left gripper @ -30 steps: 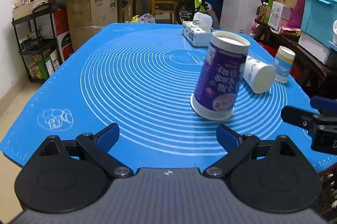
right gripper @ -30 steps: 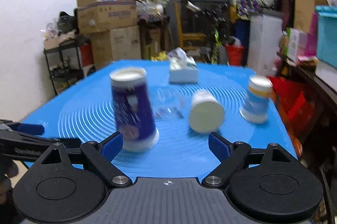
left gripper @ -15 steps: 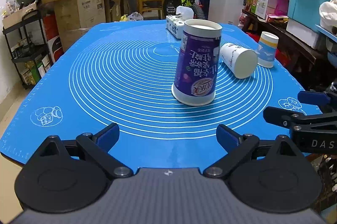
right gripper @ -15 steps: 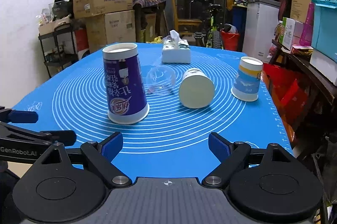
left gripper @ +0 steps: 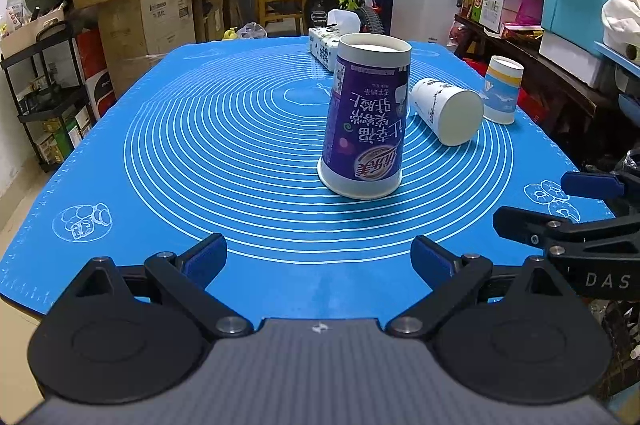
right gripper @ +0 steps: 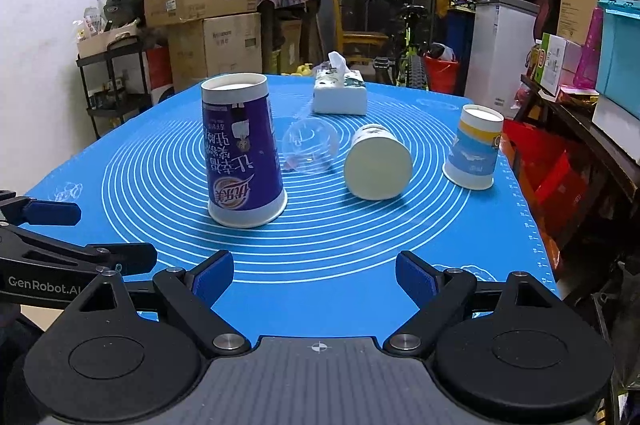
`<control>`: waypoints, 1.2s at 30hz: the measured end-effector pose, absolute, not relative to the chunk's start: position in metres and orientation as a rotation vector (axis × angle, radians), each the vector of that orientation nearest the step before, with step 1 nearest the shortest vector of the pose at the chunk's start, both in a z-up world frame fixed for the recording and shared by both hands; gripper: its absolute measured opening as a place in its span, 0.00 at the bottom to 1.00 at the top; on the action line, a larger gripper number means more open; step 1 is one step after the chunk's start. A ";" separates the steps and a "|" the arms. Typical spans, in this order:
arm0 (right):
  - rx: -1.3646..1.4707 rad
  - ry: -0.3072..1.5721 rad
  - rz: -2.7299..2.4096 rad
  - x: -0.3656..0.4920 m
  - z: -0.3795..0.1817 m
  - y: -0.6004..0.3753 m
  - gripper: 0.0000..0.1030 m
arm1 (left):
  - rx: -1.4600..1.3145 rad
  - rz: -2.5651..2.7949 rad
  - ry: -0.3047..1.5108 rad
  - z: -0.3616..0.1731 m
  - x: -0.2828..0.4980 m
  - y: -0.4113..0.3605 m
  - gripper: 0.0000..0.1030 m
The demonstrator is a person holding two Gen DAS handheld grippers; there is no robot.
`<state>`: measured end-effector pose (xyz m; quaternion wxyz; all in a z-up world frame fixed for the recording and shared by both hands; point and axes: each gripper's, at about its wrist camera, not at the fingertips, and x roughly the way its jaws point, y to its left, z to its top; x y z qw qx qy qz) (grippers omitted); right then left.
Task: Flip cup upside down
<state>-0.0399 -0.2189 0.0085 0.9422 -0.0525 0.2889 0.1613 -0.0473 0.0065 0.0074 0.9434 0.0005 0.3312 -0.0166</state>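
Note:
A tall purple paper cup (left gripper: 366,117) stands upside down, mouth on the blue mat (left gripper: 224,145), near the mat's middle; it also shows in the right wrist view (right gripper: 242,153). My left gripper (left gripper: 319,259) is open and empty, held back near the mat's front edge. My right gripper (right gripper: 314,275) is open and empty too, at the front edge to the right of the cup. Each gripper shows at the side of the other's view.
A white cup (right gripper: 378,165) lies on its side right of the purple cup. A blue and yellow cup (right gripper: 474,153) stands upside down further right. A clear plastic cup (right gripper: 310,149) lies behind. A tissue box (right gripper: 340,93) sits at the back. Cluttered shelves and boxes surround the table.
The purple cup was tilted and blurred one second ago and now stands still on its mouth. Both grippers have drawn back from it toward the front edge.

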 end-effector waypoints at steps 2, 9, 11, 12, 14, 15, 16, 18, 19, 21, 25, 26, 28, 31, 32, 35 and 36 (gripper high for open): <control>-0.106 0.589 0.327 -0.040 0.009 -0.220 0.87 | 0.001 -0.035 0.677 0.007 -0.048 0.006 0.95; -0.103 0.589 0.326 -0.040 0.010 -0.222 0.87 | 0.002 -0.035 0.682 0.007 -0.048 0.004 0.95; -0.103 0.589 0.326 -0.040 0.010 -0.222 0.87 | 0.004 -0.035 0.682 0.007 -0.047 0.003 0.95; -0.103 0.589 0.326 -0.040 0.010 -0.222 0.87 | 0.004 -0.035 0.682 0.007 -0.047 0.002 0.95; -0.102 0.590 0.326 -0.040 0.010 -0.222 0.87 | 0.004 -0.034 0.683 0.007 -0.047 0.002 0.95; -0.103 0.590 0.326 -0.040 0.010 -0.222 0.87 | 0.005 -0.034 0.683 0.007 -0.048 0.002 0.95; -0.103 0.591 0.325 -0.040 0.010 -0.222 0.87 | 0.005 -0.034 0.683 0.007 -0.047 0.002 0.95; -0.102 0.593 0.326 -0.040 0.010 -0.223 0.87 | 0.005 -0.033 0.684 0.007 -0.048 0.002 0.95; -0.101 0.594 0.326 -0.040 0.010 -0.224 0.87 | 0.006 -0.034 0.684 0.007 -0.047 0.001 0.95; -0.100 0.596 0.327 -0.039 0.009 -0.225 0.87 | 0.008 -0.035 0.686 0.007 -0.048 0.000 0.95; -0.097 0.600 0.329 -0.038 0.008 -0.226 0.87 | 0.011 -0.036 0.689 0.006 -0.047 -0.001 0.95; -0.097 0.601 0.329 -0.038 0.008 -0.226 0.87 | 0.012 -0.037 0.691 0.006 -0.047 -0.001 0.95; -0.096 0.602 0.329 -0.038 0.008 -0.226 0.87 | 0.013 -0.039 0.693 0.006 -0.047 -0.001 0.95; -0.095 0.602 0.329 -0.038 0.007 -0.226 0.87 | 0.014 -0.040 0.695 0.006 -0.046 -0.002 0.95; -0.095 0.603 0.328 -0.038 0.007 -0.226 0.87 | 0.014 -0.040 0.695 0.006 -0.046 -0.002 0.95; -0.095 0.602 0.329 -0.038 0.007 -0.226 0.87 | 0.015 -0.039 0.696 0.006 -0.046 -0.002 0.95; -0.094 0.603 0.329 -0.038 0.007 -0.226 0.87 | 0.015 -0.039 0.696 0.006 -0.046 -0.003 0.95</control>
